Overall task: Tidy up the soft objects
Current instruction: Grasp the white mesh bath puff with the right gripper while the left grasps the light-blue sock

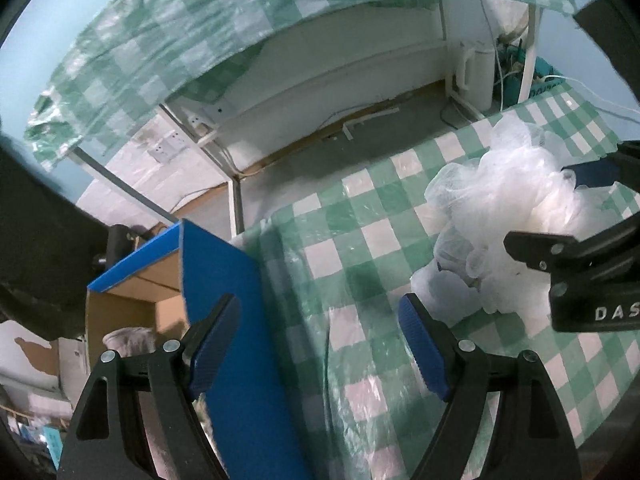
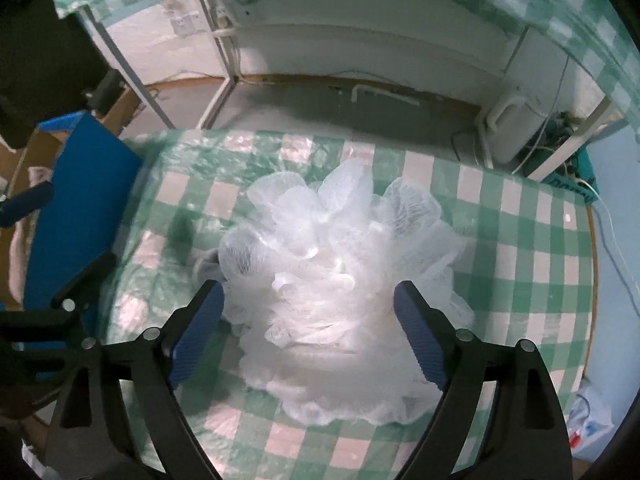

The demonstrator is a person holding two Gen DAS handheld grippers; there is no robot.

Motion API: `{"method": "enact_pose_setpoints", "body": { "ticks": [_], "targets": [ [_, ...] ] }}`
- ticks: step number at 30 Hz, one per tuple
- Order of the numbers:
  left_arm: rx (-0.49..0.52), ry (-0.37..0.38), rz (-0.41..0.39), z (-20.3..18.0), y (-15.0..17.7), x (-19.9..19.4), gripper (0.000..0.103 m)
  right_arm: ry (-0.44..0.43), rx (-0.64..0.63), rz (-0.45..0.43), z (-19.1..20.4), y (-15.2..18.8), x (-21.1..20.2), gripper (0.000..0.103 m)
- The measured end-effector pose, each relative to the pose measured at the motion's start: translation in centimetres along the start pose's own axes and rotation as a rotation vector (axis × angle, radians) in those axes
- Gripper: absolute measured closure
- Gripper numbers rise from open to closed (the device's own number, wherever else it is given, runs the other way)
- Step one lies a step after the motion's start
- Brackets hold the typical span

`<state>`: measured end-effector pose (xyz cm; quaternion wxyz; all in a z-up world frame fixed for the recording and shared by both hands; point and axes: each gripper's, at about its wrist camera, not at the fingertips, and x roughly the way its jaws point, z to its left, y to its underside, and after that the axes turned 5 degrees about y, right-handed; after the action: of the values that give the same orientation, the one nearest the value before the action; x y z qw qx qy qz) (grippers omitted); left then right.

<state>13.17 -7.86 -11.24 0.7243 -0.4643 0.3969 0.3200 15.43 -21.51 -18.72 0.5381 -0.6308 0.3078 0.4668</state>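
A white mesh bath pouf (image 2: 340,280) lies on the green-and-white checked tablecloth (image 2: 520,248). My right gripper (image 2: 308,320) is open, its blue pads on either side of the pouf, which bulges between them. In the left wrist view the pouf (image 1: 492,216) sits at the right with the right gripper (image 1: 560,216) around it. My left gripper (image 1: 320,340) is open and empty over the table's left edge, next to a blue-flapped cardboard box (image 1: 224,288).
The open box (image 2: 80,208) stands off the table's left edge; inside it shows a pale soft item (image 1: 128,340). Beyond the table are a white jug (image 2: 516,128), cables, and a second checked cloth (image 1: 200,40) overhead.
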Motion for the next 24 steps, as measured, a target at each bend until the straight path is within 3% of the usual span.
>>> {"method": "enact_pose_setpoints", "body": {
  "ticks": [6, 10, 17, 24],
  "targets": [
    [-0.02, 0.031, 0.029, -0.1, 0.2, 1.9, 0.021, 0.035, 0.005, 0.059, -0.9, 0.4, 3.2, 0.011],
    [-0.011, 0.049, 0.045, -0.6, 0.2, 2.8, 0.021, 0.047, 0.025, 0.112, -1.9, 1.1, 5.0, 0.002],
    [0.006, 0.095, 0.056, -2.0, -0.2, 3.7, 0.021, 0.01, 0.106, 0.192, -4.7, 2.5, 7.2, 0.002],
    [-0.011, 0.198, 0.046, -3.1, -1.0, 3.8, 0.016, 0.004, 0.077, 0.179, -5.6, 3.3, 6.9, 0.005]
  ]
}}
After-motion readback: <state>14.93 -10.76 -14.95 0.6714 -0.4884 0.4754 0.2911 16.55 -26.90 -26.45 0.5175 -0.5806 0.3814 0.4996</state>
